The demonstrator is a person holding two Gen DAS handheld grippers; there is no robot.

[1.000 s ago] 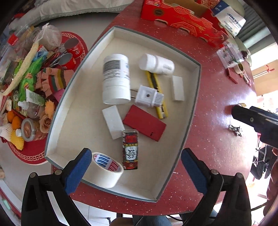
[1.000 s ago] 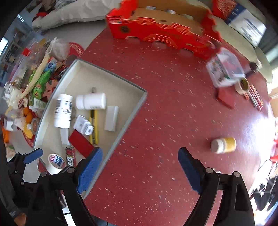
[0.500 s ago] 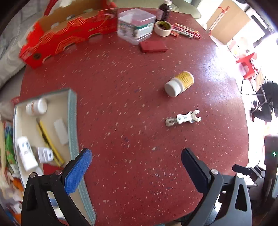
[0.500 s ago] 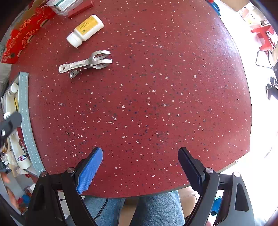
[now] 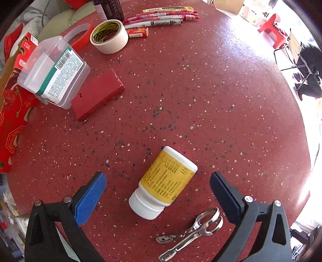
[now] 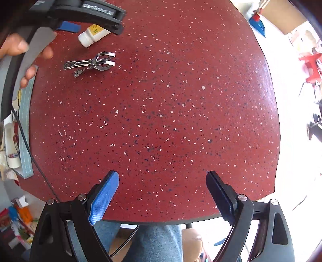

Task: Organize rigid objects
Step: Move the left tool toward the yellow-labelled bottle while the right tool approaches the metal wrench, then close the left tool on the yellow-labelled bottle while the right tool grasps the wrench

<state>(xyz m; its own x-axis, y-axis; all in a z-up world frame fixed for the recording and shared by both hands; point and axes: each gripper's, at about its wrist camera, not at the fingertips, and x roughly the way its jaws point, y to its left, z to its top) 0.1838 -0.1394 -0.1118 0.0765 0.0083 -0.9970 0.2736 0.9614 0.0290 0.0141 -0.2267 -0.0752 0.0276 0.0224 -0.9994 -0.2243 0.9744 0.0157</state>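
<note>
Lying capped on the red table, the yellow-labelled bottle sits between the left tongs, spread apart like the right tongs.

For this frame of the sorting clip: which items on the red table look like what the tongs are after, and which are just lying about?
Likely in play:
- yellow-label bottle, on its side between the open left tongs
- metal clip, just beside it

Lying about:
- tape roll
- pens
- red box
- clear tub

Right tongs: open over bare table.
</note>
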